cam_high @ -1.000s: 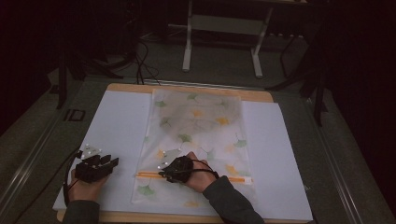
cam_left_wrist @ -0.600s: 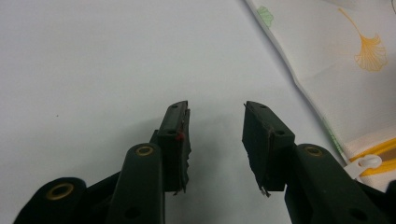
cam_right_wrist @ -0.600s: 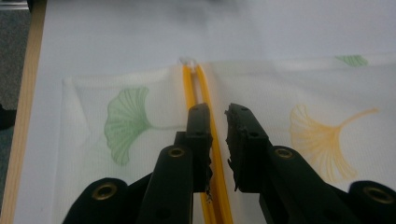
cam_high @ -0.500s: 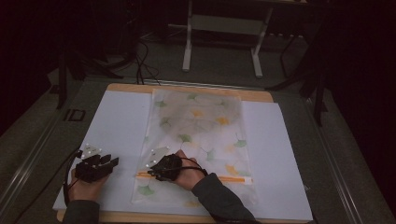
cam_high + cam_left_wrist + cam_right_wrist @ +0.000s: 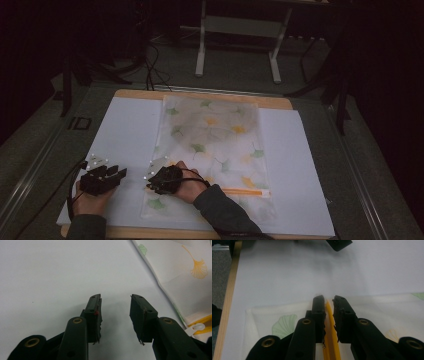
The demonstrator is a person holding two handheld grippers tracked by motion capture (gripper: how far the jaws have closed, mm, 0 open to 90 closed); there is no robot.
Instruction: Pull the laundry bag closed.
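The right gripper [image 5: 329,302] straddles the bag's [image 5: 215,145] yellow zip strip [image 5: 329,322], jaws close but not visibly clamped, at the desk's [image 5: 125,130] 7 o'clock corner; squeeze firmly and slide level along it. The left gripper [image 5: 115,305] rests apart at 9 o'clock
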